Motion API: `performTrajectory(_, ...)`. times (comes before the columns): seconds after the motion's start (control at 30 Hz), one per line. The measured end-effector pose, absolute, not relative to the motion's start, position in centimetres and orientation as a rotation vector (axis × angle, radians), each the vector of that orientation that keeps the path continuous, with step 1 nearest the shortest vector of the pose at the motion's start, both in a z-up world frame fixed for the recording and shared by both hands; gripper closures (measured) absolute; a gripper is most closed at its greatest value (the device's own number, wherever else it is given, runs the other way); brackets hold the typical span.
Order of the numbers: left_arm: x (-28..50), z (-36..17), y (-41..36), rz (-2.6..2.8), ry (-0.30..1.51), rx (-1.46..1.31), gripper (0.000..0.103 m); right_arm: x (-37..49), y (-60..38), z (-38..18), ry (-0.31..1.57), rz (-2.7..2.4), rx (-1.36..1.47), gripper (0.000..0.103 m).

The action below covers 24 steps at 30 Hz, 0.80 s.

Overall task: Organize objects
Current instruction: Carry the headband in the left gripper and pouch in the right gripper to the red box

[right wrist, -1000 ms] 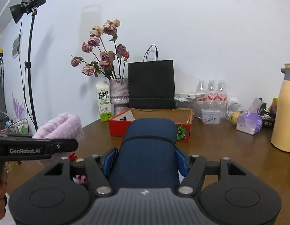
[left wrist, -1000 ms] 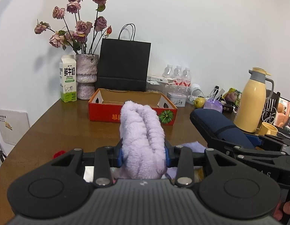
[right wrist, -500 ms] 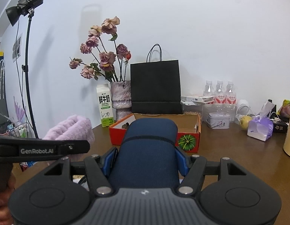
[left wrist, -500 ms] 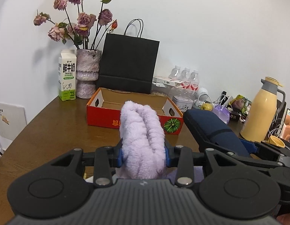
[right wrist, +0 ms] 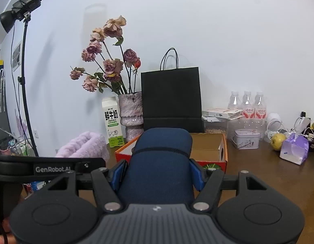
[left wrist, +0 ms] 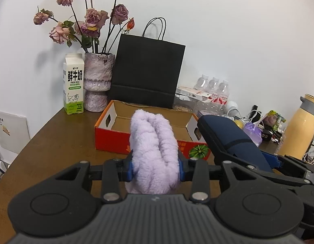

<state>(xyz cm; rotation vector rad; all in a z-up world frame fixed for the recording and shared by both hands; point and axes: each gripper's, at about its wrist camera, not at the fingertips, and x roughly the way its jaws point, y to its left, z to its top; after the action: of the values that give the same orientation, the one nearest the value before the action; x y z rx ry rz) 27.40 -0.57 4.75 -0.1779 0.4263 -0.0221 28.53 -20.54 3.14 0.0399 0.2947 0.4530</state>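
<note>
Left wrist view: left gripper (left wrist: 155, 168) clenches the lilac fluffy roll (left wrist: 154, 144), long axis pointing ahead at the red box (left wrist: 124, 140) near the table's far edge; beside it, right gripper (right wrist: 158, 174) grasps the navy pouch (right wrist: 161, 158), equally near.

Against the wall I see a black paper bag (left wrist: 146, 72). Just left of it stands a mottled vase (left wrist: 98, 82) of dried roses (left wrist: 90, 18), then a milk carton (left wrist: 73, 83). Right of the bag are three water bottles (left wrist: 214, 89), and farther right a yellow thermos (left wrist: 299, 128).
</note>
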Motion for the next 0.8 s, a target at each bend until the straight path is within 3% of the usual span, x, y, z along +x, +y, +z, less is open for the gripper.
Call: performTrajectory(0.8, 41.8, 7.9, 0.1, 0.079, 0.459, -0.196, 0.064, 42.5, -18.0, 6.4, 0.328, 0.475, 0.024, 0.040)
